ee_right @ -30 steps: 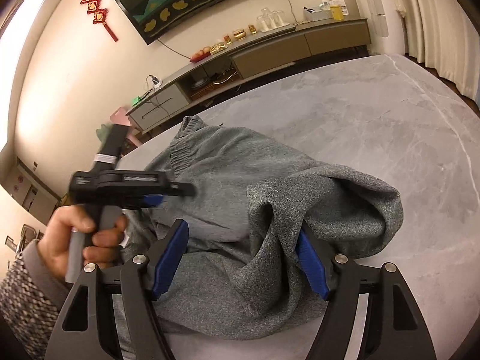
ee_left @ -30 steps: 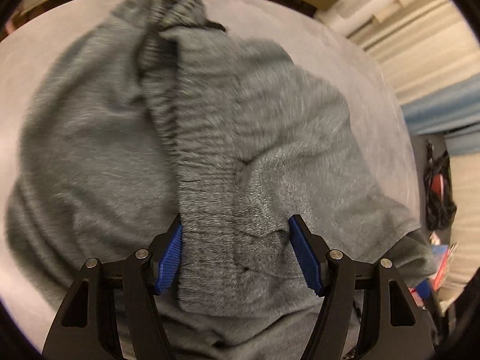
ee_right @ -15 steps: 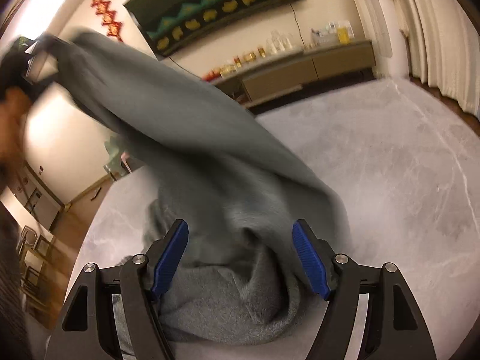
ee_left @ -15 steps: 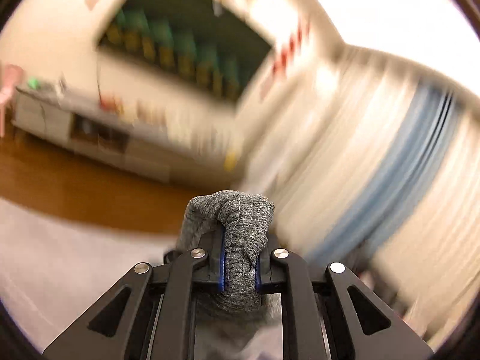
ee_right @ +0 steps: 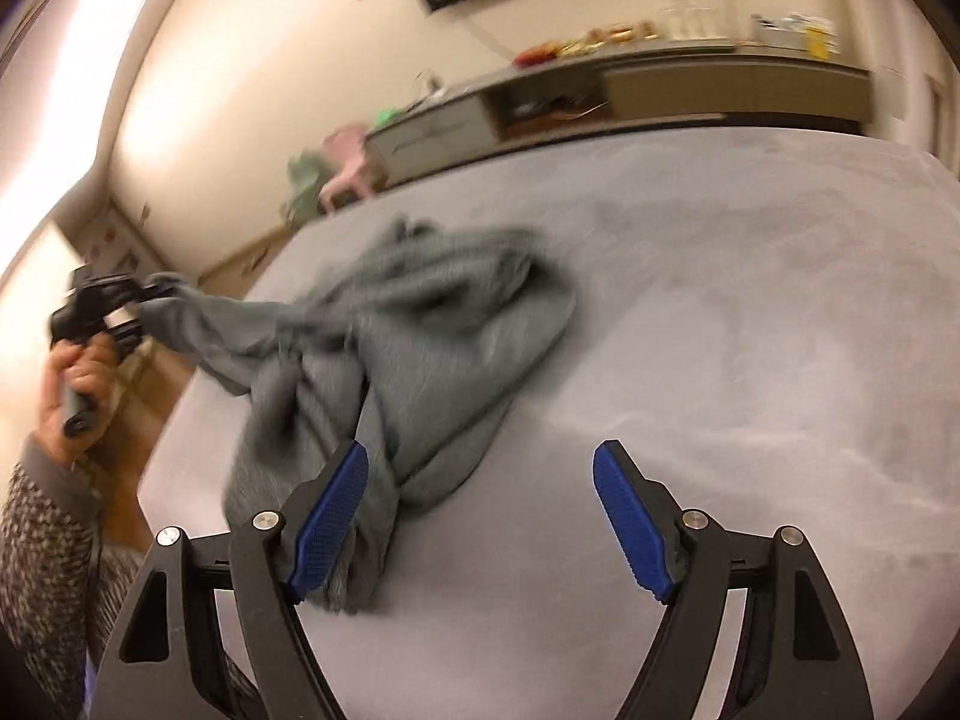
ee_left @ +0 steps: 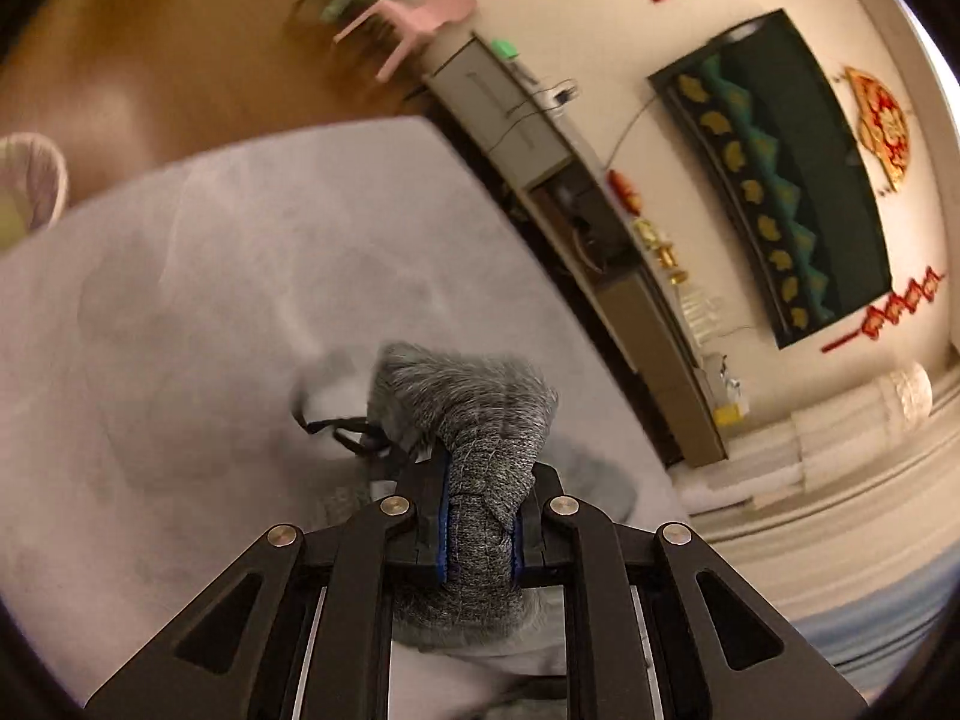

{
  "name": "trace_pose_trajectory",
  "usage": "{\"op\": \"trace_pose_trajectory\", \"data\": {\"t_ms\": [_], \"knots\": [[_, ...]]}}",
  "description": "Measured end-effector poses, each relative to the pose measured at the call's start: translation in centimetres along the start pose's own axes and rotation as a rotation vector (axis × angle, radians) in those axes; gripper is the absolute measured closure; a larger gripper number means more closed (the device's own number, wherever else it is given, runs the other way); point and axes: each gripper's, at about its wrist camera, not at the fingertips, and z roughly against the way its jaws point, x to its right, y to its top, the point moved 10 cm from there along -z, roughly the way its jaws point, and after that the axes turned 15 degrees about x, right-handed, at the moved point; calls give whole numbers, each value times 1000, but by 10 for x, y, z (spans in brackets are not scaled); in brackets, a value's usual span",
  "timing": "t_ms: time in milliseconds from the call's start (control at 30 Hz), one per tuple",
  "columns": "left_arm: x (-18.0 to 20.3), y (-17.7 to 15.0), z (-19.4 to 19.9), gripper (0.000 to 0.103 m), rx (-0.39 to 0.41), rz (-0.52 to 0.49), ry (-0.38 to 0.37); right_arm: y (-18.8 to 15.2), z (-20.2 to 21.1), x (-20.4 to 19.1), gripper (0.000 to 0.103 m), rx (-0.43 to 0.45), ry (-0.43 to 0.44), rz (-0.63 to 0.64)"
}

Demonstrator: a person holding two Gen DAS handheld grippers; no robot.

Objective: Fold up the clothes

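Left wrist view: the left hand-held gripper [ee_left: 478, 531], open over the flat grey sweater [ee_left: 480, 420] a second ago, now pinches a bunched fold above the worktop [ee_left: 180, 300].
Right wrist view: the right hand-held gripper [ee_right: 480, 516] gapes wide, apparently empty; the sweater, dragged leftward, lies rumpled on the worktop.

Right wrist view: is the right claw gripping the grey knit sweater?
No: the right claw stands open over bare grey tabletop, the grey knit sweater beside one pad.

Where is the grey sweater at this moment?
In the right wrist view the grey sweater lies crumpled on the table, left of centre; the left gripper pinches one end.
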Motion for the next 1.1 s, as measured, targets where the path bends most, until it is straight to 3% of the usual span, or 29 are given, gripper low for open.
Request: {"op": "trace_pose_trajectory", "data": {"t_ms": [33, 67, 167, 300, 400, 467, 533, 600, 667, 733, 833, 900, 933, 1000, 1100], "knots": [[-7, -7, -4, 90, -29, 34, -1, -6, -3, -6, 24, -13, 4, 22], [-3, -8, -3, 90, -27, 46, -51, -12, -6, -12, 24, -19, 9, 35], [30, -3, 1, 90, 44, -90, -131, -21, -22, -29, 24, -30, 7, 54], [32, 23, 9, 90, 99, -43, -196, -18, -45, -27, 24, -31, -60, 27], [30, 39, 3, 90, 116, -5, -196, -13, -63, -20, 29, -21, -83, -12], [34, 48, 5, 90, 123, -4, -204, -13, -80, -21, 96, -69, -85, 57], [39, 57, 6, 90, 131, -3, -213, 10, -84, -17, 96, -69, -128, 140], [38, 70, 17, 90, 169, 31, -245, 57, -72, -8, 97, 12, -210, 239], [33, 89, 27, 90, 224, 85, -279, 136, -20, -9, 97, 213, -327, 360], [22, 107, 36, 89, 275, 135, -297, 191, 45, -34, 97, 404, -368, 471], [-8, 118, 35, 89, 288, 232, -265, 217, 124, -78, 97, 593, -425, 672], [-31, 118, 29, 90, 276, 294, -222, 200, 145, -87, 96, 604, -450, 746], [-40, 118, 26, 90, 266, 312, -200, 179, 143, -80, 96, 557, -449, 751], [-54, 116, 20, 90, 243, 327, -158, 129, 128, -53, 96, 421, -449, 727], [-66, 111, 14, 89, 212, 325, -123, 36, 104, 4, 96, 164, -419, 564]]}}
